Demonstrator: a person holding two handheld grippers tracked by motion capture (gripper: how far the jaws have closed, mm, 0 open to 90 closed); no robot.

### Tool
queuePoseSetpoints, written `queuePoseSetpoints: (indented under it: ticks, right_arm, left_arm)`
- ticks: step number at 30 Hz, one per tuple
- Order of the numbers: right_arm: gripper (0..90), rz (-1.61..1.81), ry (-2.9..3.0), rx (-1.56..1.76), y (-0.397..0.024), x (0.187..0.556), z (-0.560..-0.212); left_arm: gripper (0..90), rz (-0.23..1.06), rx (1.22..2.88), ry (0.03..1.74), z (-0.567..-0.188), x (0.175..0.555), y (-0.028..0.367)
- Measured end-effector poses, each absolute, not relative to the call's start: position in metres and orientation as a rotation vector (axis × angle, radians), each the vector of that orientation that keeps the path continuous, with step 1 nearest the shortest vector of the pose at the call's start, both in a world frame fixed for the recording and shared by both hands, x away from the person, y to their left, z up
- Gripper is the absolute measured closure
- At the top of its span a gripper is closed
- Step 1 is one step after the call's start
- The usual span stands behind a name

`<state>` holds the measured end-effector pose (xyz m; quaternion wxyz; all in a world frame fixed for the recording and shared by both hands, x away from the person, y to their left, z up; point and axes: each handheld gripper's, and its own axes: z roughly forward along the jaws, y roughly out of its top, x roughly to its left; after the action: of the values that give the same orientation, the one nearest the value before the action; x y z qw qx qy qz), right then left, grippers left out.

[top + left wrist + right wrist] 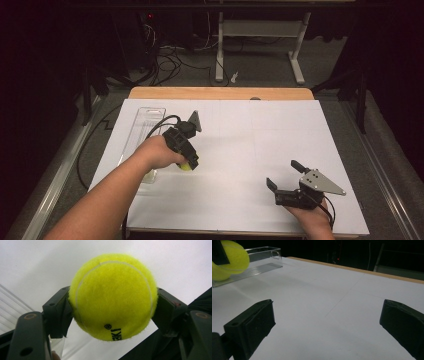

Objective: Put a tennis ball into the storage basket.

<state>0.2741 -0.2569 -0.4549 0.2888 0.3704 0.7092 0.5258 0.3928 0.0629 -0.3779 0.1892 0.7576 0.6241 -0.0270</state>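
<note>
A yellow tennis ball (112,296) is clamped between the two black jaws of my left gripper (188,164), which is shut on it just above the white table at the left. The ball (186,166) peeks out below the hand in the high view, and it appears at the top left of the right gripper view (230,261). My right gripper (284,175) rests low at the front right of the table, its jaws spread wide with only bare white surface between them (327,325).
A long clear plastic tray (142,135) lies along the table's left side, beside the left hand; it also shows behind the ball (262,258). The white sheet (250,140) covers a wooden tabletop. Cables and a desk frame (260,30) stand on the floor beyond.
</note>
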Motion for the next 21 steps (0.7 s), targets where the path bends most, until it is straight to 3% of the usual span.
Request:
queuePoseSetpoints:
  ticks: [21]
  right_arm:
    - [0.5,1.404,1.914,0.963,-0.254,0.271,-0.456]
  left_arm:
    - [26.8,-0.078,2.137,1.765,-0.361,0.395,0.067]
